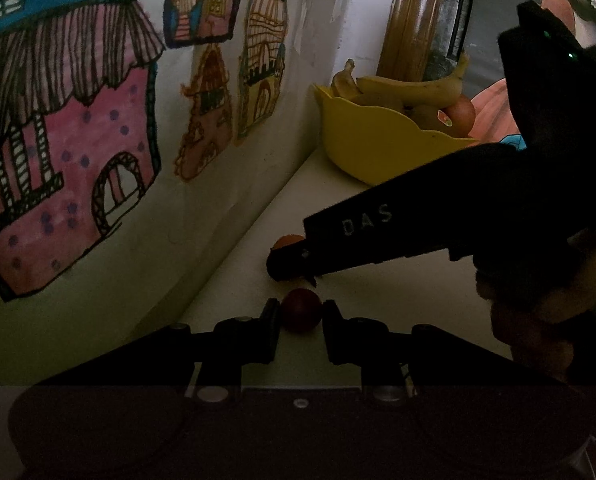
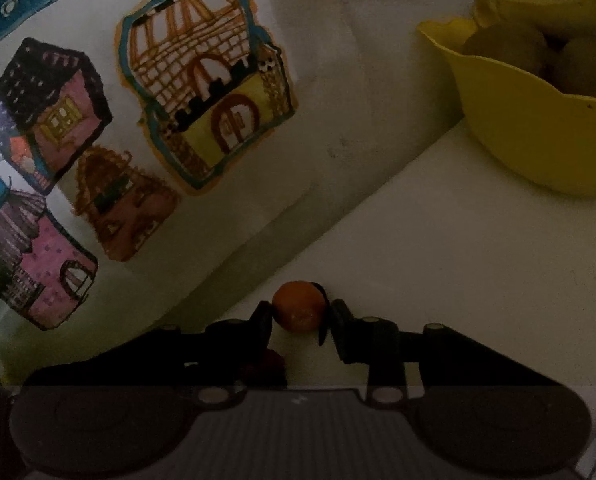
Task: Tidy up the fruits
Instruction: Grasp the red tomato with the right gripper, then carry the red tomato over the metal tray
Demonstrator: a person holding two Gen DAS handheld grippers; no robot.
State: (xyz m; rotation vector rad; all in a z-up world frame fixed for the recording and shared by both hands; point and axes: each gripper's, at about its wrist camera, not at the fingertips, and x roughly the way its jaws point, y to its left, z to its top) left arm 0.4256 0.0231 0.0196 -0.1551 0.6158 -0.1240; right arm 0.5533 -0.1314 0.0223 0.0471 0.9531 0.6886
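A dim room, a pale table [image 2: 438,280] pushed against a white wall [image 2: 358,60]: two hand-held grippers work side by side near the table's wall edge. The left gripper [image 1: 301,314] has its jaws set on either side of a small dark-red fruit [image 1: 302,310] resting on the table; the pads look to be touching it, though the low light leaves it unclear how firmly they press. The right gripper [image 2: 300,312] has its jaws closed against the flanks of a small orange fruit [image 2: 299,306], which also sits on the table top close to where the surface meets the wall. In the left wrist view the right gripper's black body, lettered "DAS", reaches in from the right, with the orange fruit [image 1: 287,241] peeking out behind its tip, just beyond the red one.

At the far corner of the table, well apart from both small fruits, stands a yellow bowl [image 1: 378,148] with a wavy rim. It holds bananas [image 1: 414,88] laid across the top, a reddish round fruit [image 1: 460,114] bearing a sticker, and brownish-green fruits [image 2: 506,48] beneath them.

The wall is hung with children's drawings of houses: a large pink one with a striped roof [image 1: 57,140], an orange-and-yellow one outlined in blue [image 2: 205,84], and several smaller ones. Behind the bowl rises a glossy wooden post [image 1: 414,12]. A person in pink clothing [image 1: 494,112] is partly visible at the right.
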